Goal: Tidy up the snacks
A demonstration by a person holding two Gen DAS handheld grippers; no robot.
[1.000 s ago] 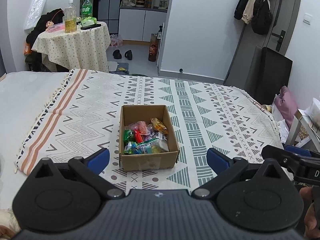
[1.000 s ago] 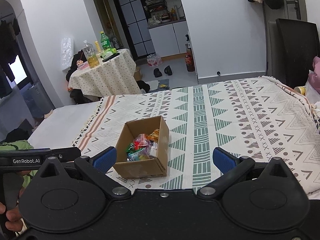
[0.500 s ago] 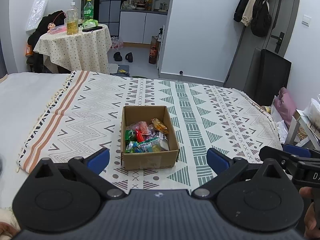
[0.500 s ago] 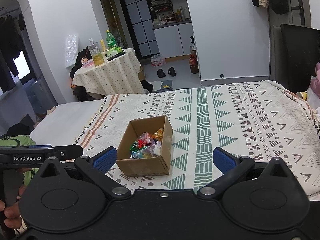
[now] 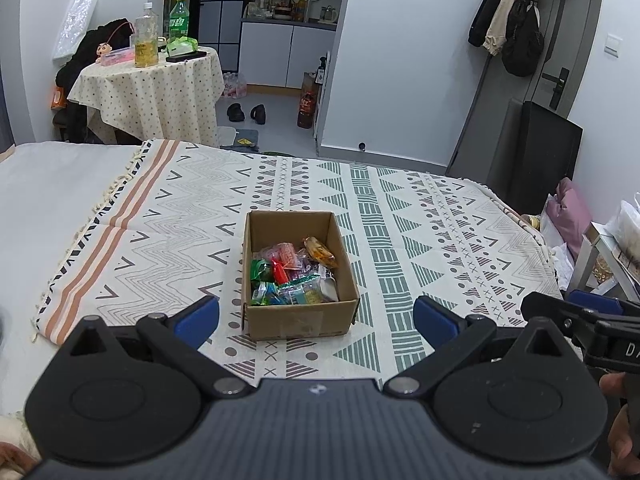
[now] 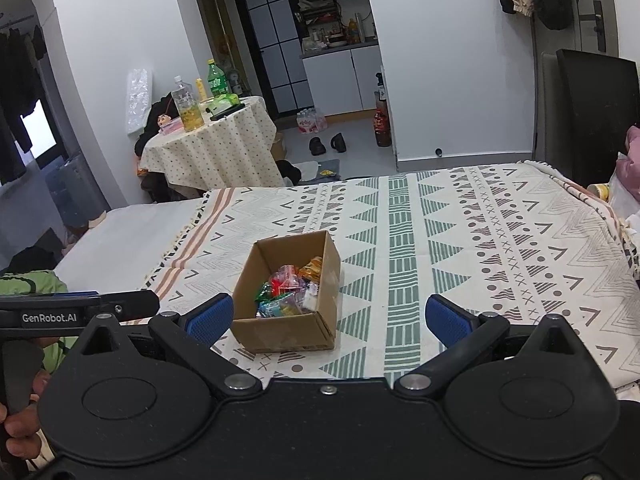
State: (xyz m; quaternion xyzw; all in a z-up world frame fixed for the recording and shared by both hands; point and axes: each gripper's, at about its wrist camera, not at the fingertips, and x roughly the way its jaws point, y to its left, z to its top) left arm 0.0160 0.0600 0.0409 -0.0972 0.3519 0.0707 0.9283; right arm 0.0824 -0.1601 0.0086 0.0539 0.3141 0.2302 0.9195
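An open cardboard box (image 5: 298, 316) (image 6: 280, 330) stands on a patterned blanket (image 5: 420, 240) (image 6: 480, 240) spread over the bed. Several colourful wrapped snacks (image 5: 294, 276) (image 6: 290, 290) lie inside it. My left gripper (image 5: 316, 316) is open, held back from the box near the bed's front edge, with nothing between its blue pads. My right gripper (image 6: 328, 316) is open too, a little to the right of the box and short of it, also holding nothing. Each gripper's side shows at the edge of the other's view.
Left of the blanket is bare white sheet (image 5: 52, 184). Beyond the bed stands a round table (image 5: 156, 84) (image 6: 212, 140) with bottles, and shoes (image 5: 246, 112) lie on the floor. A black panel (image 5: 548, 156) leans at the right, with pink bedding (image 5: 568, 216) beside it.
Both views have pulled back and risen slightly, so the box sits a little farther off. Both grippers stay open, and the box and snacks have not moved.
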